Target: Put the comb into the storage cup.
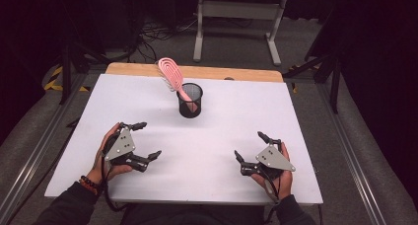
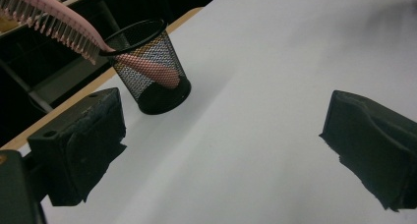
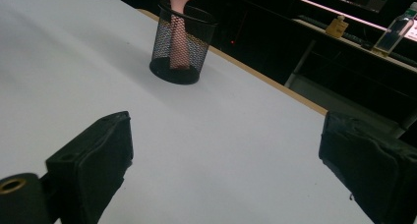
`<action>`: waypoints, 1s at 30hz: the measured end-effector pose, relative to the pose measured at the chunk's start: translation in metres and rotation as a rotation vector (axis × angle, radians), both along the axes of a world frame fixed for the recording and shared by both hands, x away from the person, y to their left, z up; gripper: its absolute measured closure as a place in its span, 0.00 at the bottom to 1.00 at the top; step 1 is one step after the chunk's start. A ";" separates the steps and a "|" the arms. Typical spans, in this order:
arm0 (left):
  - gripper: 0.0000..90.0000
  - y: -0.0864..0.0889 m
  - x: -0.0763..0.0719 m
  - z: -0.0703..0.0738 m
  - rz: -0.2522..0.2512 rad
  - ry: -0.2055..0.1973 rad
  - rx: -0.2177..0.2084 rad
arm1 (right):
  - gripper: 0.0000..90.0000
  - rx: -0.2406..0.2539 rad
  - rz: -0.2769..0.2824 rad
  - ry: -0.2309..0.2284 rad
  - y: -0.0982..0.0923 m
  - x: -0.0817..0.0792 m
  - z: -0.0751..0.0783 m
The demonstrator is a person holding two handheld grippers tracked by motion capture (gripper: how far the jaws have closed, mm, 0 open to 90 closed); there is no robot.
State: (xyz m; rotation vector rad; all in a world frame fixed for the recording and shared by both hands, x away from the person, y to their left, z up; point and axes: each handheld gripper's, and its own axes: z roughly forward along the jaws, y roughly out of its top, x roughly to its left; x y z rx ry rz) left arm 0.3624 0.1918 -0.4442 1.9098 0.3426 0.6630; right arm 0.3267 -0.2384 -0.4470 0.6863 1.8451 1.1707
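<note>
White tabletop (image 1: 222, 151), dim room behind. Pink hairbrush (image 1: 171, 73) leaning in black mesh cup (image 1: 190, 100), upper centre. Left gripper (image 1: 143, 141) lower left, right gripper (image 1: 250, 147) lower right: both spread apart, empty, well short of cup.

Mesh cup (image 1: 190, 100) stands on the table (image 1: 236, 106), ahead of both grippers and between them. Hairbrush (image 1: 171, 73) stands in the cup, handle down, head leaning out over the rim — away from the left gripper (image 1: 143, 140). Right gripper (image 1: 250, 147) well apart from the cup, left gripper somewhat nearer.
</note>
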 end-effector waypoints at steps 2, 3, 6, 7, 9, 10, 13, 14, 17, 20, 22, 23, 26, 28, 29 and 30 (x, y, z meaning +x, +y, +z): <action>0.04 0.003 -0.002 -0.002 0.000 0.004 0.000 | 0.08 0.003 -0.002 0.002 -0.001 0.000 0.000; 0.04 0.005 -0.003 -0.003 0.001 -0.002 0.007 | 0.08 0.001 -0.004 -0.002 -0.001 -0.001 0.000; 0.04 0.010 -0.006 -0.008 0.023 -0.005 0.022 | 0.08 0.005 -0.004 -0.003 -0.001 -0.001 0.000; 0.04 0.012 -0.007 -0.010 0.032 -0.008 0.032 | 0.08 0.001 -0.003 -0.001 -0.001 -0.001 0.000; 0.04 0.015 -0.008 -0.013 0.038 -0.002 0.032 | 0.08 -0.001 -0.002 0.000 -0.001 -0.002 0.000; 0.04 0.017 -0.008 -0.015 0.040 0.004 0.029 | 0.08 -0.002 -0.003 0.001 -0.001 -0.002 0.000; 0.04 0.021 -0.011 -0.019 0.054 0.001 0.040 | 0.08 -0.001 -0.002 0.001 -0.001 -0.003 0.000; 0.04 0.022 -0.012 -0.020 0.055 0.003 0.046 | 0.08 -0.001 -0.001 0.000 -0.001 -0.003 0.000; 0.04 0.027 -0.013 -0.024 0.059 0.022 0.043 | 0.07 0.001 0.000 0.001 -0.001 -0.003 0.000; 0.04 0.031 -0.016 -0.025 0.080 0.013 0.044 | 0.07 -0.001 0.002 0.004 -0.001 -0.003 -0.001; 0.04 0.034 -0.017 -0.028 0.089 0.030 0.035 | 0.07 0.001 0.001 0.004 -0.001 -0.003 -0.001; 0.04 0.036 -0.017 -0.029 0.090 0.038 0.033 | 0.07 0.001 0.002 0.003 -0.001 -0.004 -0.001; 0.04 0.041 -0.017 -0.033 0.105 0.061 0.030 | 0.07 0.003 0.001 0.009 -0.001 -0.005 -0.002; 0.04 0.045 -0.018 -0.034 0.114 0.078 0.019 | 0.07 -0.001 0.003 0.015 -0.001 -0.006 -0.003; 0.04 0.047 -0.019 -0.035 0.119 0.087 0.013 | 0.07 0.000 0.004 0.015 -0.002 -0.006 -0.003; 0.04 0.049 -0.019 -0.035 0.124 0.089 0.007 | 0.07 0.002 0.006 0.016 -0.002 -0.006 -0.003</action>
